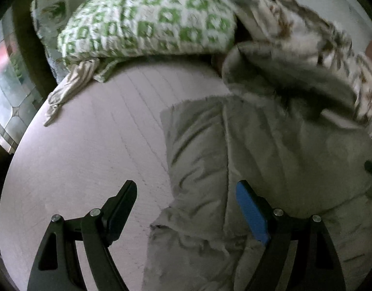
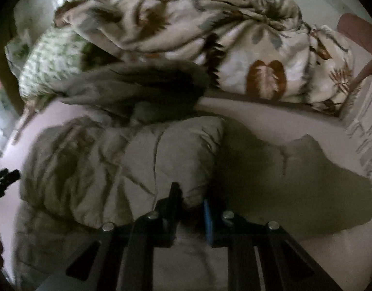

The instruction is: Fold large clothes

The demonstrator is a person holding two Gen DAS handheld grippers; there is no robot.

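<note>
A large grey-beige garment (image 1: 271,145) lies crumpled on the pale pink bed sheet (image 1: 88,145). My left gripper (image 1: 186,186) hangs open over the garment's left edge. Its blue-padded finger (image 1: 251,208) is above the cloth and its black finger (image 1: 122,201) above bare sheet; neither touches. In the right wrist view the same garment (image 2: 113,157) spreads across the middle, its right part in shadow. My right gripper (image 2: 190,195) is shut on a raised fold of it near the front edge. A dark tip of the left gripper (image 2: 4,179) shows at the far left.
A green-and-white patterned pillow (image 1: 147,19) lies at the back of the bed. A leaf-print blanket (image 2: 234,36) is heaped behind the garment. A thin striped cloth (image 1: 71,87) trails off the pillow. The bed's left edge drops to a tiled floor (image 1: 6,84).
</note>
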